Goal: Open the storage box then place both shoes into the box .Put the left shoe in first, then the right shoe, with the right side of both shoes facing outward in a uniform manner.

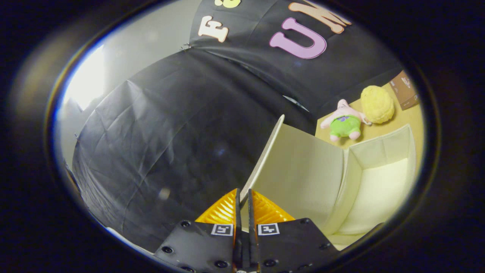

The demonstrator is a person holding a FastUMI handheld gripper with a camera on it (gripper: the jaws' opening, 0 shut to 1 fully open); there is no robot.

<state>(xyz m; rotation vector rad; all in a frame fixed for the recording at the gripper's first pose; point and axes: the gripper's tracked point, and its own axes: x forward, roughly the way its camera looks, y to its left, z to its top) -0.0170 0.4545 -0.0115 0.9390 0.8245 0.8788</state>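
The cream fabric storage box [382, 151] stands open on the yellow table, its inside bare. Its lid [303, 167] is lifted up on edge, with the pale underside turned toward the box. My gripper [242, 195] is shut on the lid's near edge, which runs up from between the two fingertips. Both fingers press on that thin edge. No shoe is in view.
Beyond the box, a pink and green plush toy [345, 123] and a yellow fuzzy plush [377, 104] lie on the yellow table [411, 115]. A brown cardboard box [405, 89] sits at the far corner. Black cloth walls the booth behind the lid.
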